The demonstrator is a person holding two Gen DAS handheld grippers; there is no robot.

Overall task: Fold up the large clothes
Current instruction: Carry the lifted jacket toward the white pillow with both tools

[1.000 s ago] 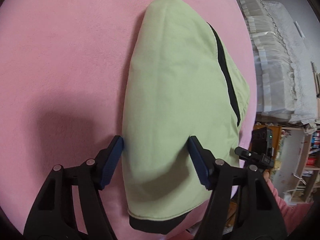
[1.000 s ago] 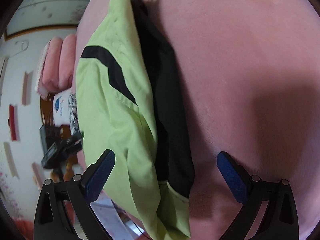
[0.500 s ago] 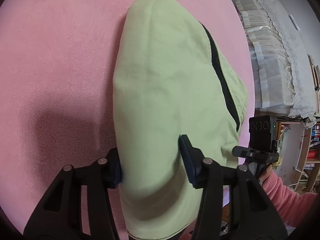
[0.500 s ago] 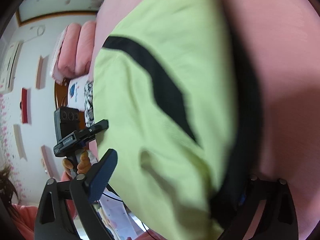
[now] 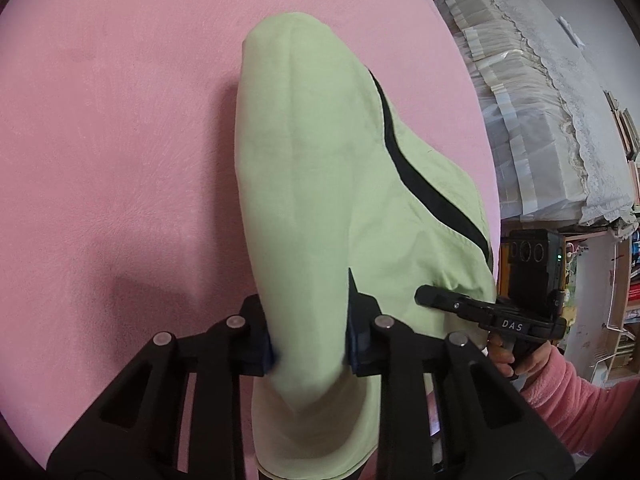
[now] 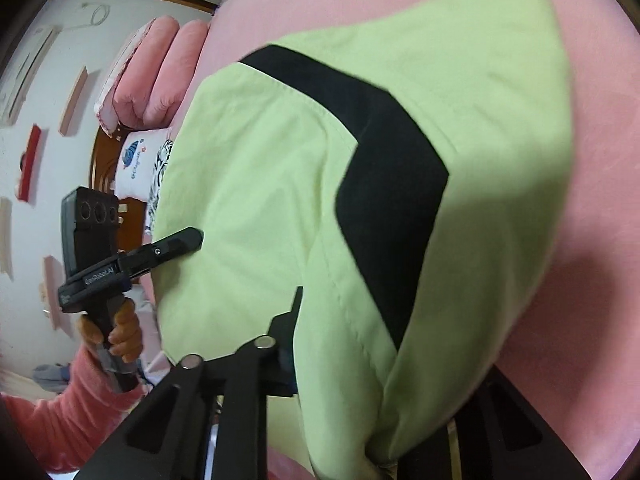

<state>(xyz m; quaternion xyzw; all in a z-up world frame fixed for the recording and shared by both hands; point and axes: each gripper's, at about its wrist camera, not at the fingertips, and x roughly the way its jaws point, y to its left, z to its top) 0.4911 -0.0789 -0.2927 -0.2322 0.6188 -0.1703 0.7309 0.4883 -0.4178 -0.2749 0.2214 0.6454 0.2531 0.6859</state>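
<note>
A light green garment with a black stripe (image 5: pixel 320 184) lies folded on the pink bed cover (image 5: pixel 120 140). My left gripper (image 5: pixel 308 344) is shut on the garment's near edge, cloth bunched between its fingers. My right gripper (image 6: pixel 384 400) is shut on the other near edge of the garment (image 6: pixel 360 200); its right finger is hidden under cloth. Each gripper shows in the other's view, the right gripper (image 5: pixel 472 308) at the garment's right side and the left gripper (image 6: pixel 160 252) at its left side.
The pink cover (image 6: pixel 580 320) fills most of both views. White lace-covered stacks (image 5: pixel 540 120) and bookshelves (image 5: pixel 624 280) stand to the right. Pink pillows (image 6: pixel 152 80) and a wooden headboard (image 6: pixel 108 168) lie at the far left of the right wrist view.
Both grippers went from open around the garment's near edge to shut on it. The cloth now rises and bunches between the fingers, and the garment has been drawn toward me.
</note>
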